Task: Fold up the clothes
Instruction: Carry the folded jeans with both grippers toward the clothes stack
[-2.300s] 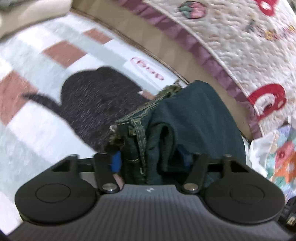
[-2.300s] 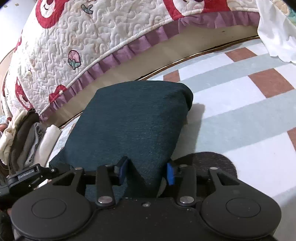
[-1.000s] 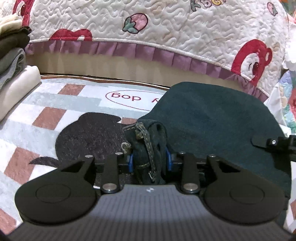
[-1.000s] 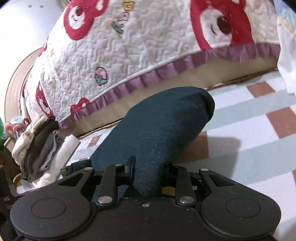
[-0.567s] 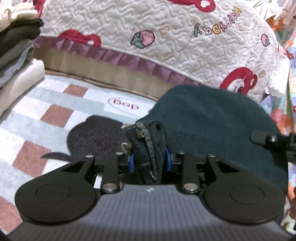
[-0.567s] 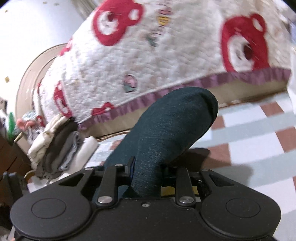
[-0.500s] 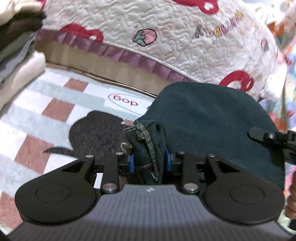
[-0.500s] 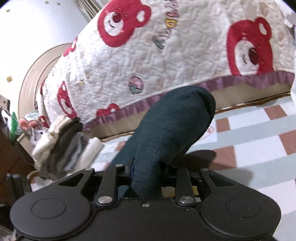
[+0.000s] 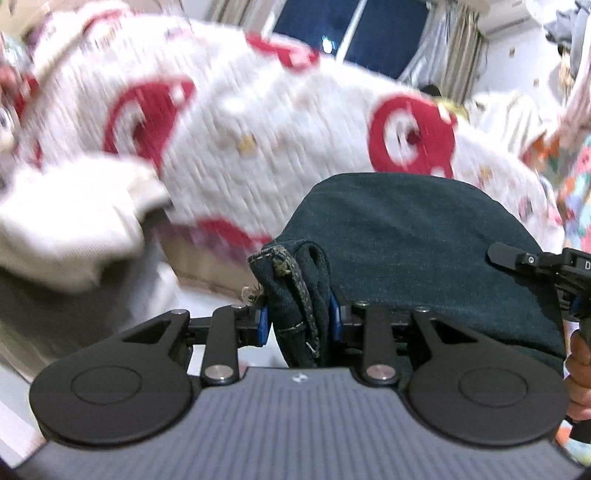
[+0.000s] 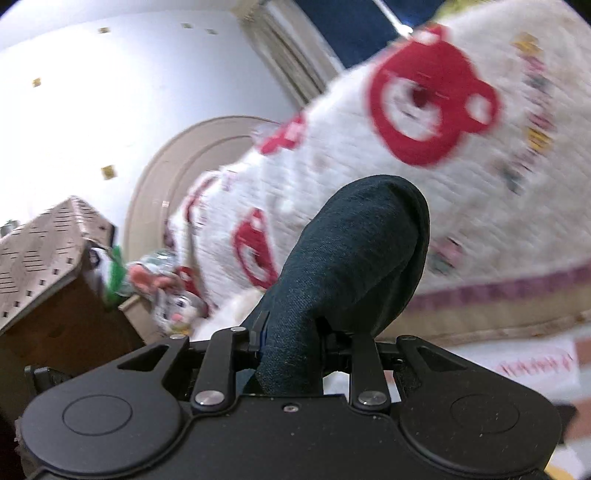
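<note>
A folded pair of dark blue jeans [image 9: 413, 236] hangs in the air between my two grippers. My left gripper [image 9: 298, 320] is shut on the bunched waistband end with its frayed hem and stitching. In the right wrist view the jeans [image 10: 347, 258] rise as a thick dark roll, and my right gripper [image 10: 290, 341] is shut on that end. The right gripper's body [image 9: 546, 266] and a hand [image 9: 580, 373] show at the right edge of the left wrist view.
A bed with a white quilt printed with red bears [image 9: 258, 122] fills the background, purple-frilled along its lower edge [image 10: 517, 288]. A stack of folded pale clothes [image 9: 62, 221] is at left. A wooden cabinet [image 10: 48, 295], soft toys and a curtained window [image 9: 351, 29] stand beyond.
Both grippers have risen with the jeans still clamped. The rug has dropped out of the left view; the top of the bed, the wall and the window have come in. The background is motion-blurred.
</note>
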`<action>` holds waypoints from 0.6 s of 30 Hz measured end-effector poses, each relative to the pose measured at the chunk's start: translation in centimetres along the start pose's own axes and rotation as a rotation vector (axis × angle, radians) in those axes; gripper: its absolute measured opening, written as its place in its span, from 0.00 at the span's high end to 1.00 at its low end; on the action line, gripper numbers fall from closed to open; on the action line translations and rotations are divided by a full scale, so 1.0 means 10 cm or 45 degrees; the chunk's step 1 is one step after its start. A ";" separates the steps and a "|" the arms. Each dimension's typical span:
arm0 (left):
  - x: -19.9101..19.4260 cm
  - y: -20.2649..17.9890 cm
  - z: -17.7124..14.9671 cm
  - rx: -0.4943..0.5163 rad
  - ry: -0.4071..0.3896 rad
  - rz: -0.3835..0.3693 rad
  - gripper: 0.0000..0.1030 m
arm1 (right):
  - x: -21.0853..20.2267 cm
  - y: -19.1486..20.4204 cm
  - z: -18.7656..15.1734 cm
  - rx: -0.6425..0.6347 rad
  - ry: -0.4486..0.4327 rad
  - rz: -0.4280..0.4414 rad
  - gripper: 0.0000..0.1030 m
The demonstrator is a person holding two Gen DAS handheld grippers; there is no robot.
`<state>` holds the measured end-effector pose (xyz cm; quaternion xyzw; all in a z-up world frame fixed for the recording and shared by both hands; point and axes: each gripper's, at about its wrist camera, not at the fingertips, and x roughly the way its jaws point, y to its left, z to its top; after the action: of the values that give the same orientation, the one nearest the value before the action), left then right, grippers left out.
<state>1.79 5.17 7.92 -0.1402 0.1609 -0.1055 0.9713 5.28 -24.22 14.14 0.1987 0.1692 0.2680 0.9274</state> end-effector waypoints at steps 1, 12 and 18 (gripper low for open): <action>-0.07 0.07 0.11 0.009 -0.029 0.019 0.72 | 0.09 0.11 0.06 -0.013 -0.010 0.027 0.73; -0.50 0.94 1.23 0.020 -0.165 0.214 0.72 | 1.18 0.98 0.46 -0.063 -0.007 0.284 0.73; -0.62 1.34 1.38 0.034 -0.315 0.425 0.72 | 1.86 1.32 0.44 -0.052 0.056 0.408 0.73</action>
<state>2.94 22.61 18.09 -0.1105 0.0601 0.0727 0.9894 16.36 -4.69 20.14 0.1982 0.1499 0.4203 0.8727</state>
